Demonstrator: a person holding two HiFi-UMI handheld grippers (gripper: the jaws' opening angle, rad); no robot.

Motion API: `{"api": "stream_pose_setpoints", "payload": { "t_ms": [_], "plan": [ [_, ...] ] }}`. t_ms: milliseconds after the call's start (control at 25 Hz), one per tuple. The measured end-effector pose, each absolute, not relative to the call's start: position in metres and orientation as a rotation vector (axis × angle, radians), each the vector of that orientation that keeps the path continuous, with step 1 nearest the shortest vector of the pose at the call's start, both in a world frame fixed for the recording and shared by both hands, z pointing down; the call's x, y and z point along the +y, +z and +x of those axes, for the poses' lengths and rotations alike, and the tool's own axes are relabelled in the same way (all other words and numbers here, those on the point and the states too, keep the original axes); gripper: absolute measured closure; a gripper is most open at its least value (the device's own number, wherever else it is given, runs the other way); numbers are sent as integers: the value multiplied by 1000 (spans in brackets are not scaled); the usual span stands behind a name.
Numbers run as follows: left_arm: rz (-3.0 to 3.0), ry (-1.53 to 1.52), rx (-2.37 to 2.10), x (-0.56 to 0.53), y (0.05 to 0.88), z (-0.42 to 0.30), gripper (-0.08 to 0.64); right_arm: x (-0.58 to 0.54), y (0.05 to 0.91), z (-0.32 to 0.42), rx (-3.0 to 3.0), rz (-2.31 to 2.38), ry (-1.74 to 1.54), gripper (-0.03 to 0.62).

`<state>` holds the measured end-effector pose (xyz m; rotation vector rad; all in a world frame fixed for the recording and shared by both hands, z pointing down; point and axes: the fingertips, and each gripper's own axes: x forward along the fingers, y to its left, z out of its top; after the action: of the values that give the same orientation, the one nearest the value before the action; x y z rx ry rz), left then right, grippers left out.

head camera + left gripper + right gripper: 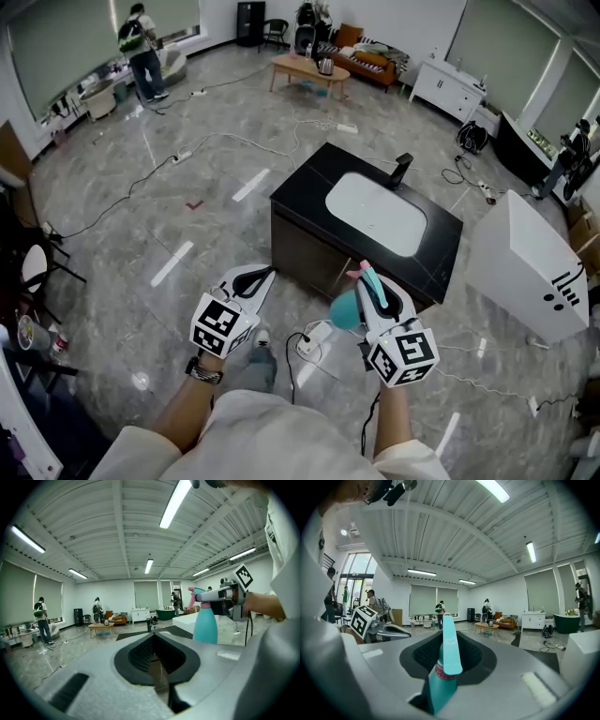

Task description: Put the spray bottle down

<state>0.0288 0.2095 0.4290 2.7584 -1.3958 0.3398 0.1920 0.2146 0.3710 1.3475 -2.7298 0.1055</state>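
Observation:
A teal spray bottle with a pink trigger hangs in my right gripper, whose jaws are shut on its neck. In the right gripper view the bottle rises between the jaws with its nozzle pointing away. The left gripper view shows the same bottle upright at the right, held in the air. My left gripper is beside it on the left, jaws slightly apart with nothing between them. Just beyond both grippers stands a black counter with a white sink basin and a black faucet.
A large white box stands to the right of the counter. Cables and a power strip lie on the grey floor below the grippers. Far off are a wooden table, a sofa, a white cabinet and a person.

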Motion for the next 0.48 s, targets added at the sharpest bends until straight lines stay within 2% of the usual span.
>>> {"api": "stream_pose_setpoints", "payload": {
  "t_ms": [480],
  "plan": [
    [2799,339,-1306,34,422,-13,557,40,361,144,-2708,1413,96,502]
  ]
}}
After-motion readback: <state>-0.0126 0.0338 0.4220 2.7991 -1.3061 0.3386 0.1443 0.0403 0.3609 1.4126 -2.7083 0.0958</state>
